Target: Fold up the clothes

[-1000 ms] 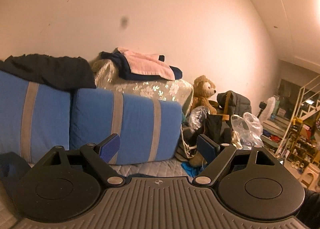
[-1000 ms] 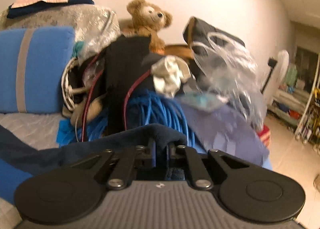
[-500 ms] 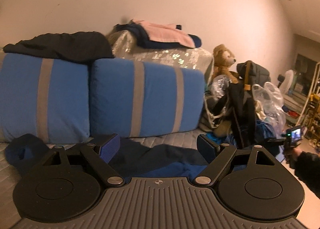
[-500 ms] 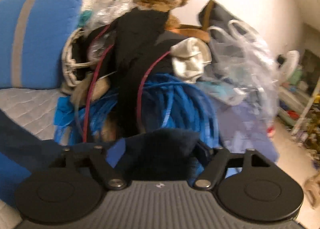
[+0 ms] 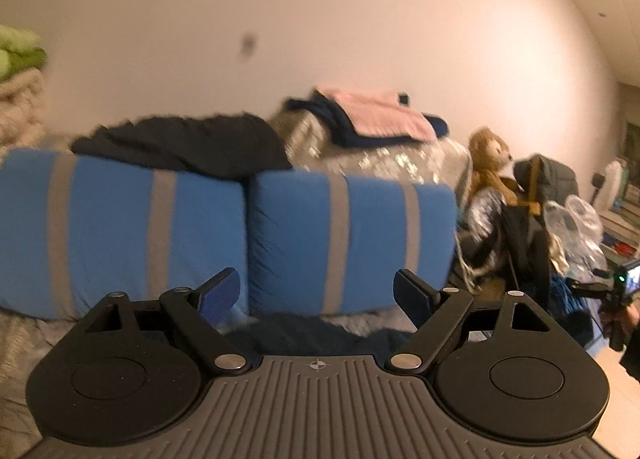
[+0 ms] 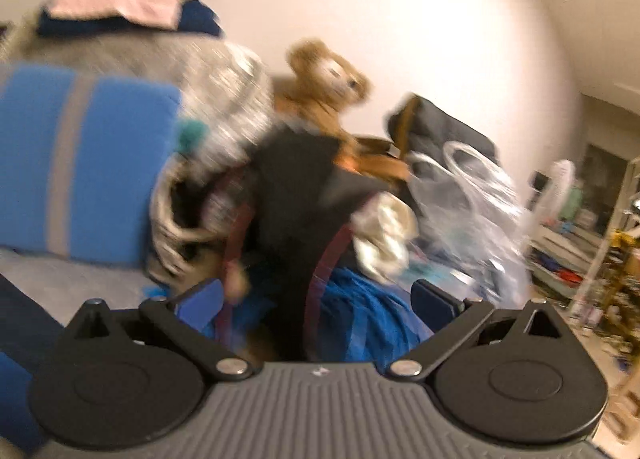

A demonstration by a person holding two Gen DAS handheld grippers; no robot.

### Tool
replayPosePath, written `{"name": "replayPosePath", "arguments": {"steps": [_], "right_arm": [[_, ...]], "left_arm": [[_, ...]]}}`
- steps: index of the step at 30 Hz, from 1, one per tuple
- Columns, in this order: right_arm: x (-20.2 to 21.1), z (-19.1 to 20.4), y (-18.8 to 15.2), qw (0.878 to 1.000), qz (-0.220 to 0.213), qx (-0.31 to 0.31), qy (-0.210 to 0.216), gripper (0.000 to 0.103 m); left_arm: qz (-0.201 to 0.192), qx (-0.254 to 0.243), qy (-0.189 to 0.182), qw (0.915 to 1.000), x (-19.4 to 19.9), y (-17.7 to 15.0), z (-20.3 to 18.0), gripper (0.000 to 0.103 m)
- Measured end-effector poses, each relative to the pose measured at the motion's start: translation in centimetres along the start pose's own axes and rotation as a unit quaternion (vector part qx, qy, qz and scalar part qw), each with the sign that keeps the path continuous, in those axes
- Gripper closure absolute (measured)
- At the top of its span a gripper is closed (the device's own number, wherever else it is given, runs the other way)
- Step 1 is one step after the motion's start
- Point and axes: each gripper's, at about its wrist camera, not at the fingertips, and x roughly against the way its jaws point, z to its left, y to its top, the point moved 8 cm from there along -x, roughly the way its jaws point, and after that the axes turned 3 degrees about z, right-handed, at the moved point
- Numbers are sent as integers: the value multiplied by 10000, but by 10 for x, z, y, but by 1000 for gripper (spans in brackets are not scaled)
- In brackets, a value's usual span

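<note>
left gripper (image 5: pixel 318 295): jaws wide, nothing between them, above the near bed
navy garment (image 5: pixel 304 333): flat on grey bedsheet (image 5: pixel 24 335), just under left gripper, in front of blue pillows (image 5: pixel 240 235)
teddy bear (image 5: pixel 490 163): far right, by clutter
right gripper (image 6: pixel 316 299): jaws opening, nothing between; view blurred, garment edge maybe at near left

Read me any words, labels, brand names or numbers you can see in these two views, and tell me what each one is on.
No readable text in either view.
Left hand-held gripper: only a small crosshair mark on its body, no letters.
Right hand-held gripper: a small mark on its body, too blurred to read.
Shelves: items too small and blurred to read.
</note>
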Motion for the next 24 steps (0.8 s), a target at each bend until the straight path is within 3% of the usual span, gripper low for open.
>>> {"name": "replayPosePath", "arguments": {"steps": [7, 10, 16, 22, 24], "right_arm": [[33, 64, 50, 9944, -420, -173, 955, 0], [46, 91, 61, 9898, -513, -232, 1306, 0], [68, 128, 81, 9807, -776, -185, 1787, 0], [90, 118, 123, 9688, -992, -647, 2176, 0], [101, 111, 136, 9629, -1100, -790, 2335, 0]], "left_arm": [[-132, -353, 874, 9955, 34, 10, 43, 18], [-34, -144, 1091, 9939, 44, 5, 66, 18], [-249, 579, 712, 9955, 63, 12, 89, 18], [-622, 631, 285, 9957, 87, 40, 72, 18], [-736, 350, 290, 9963, 98, 51, 61, 18]]}}
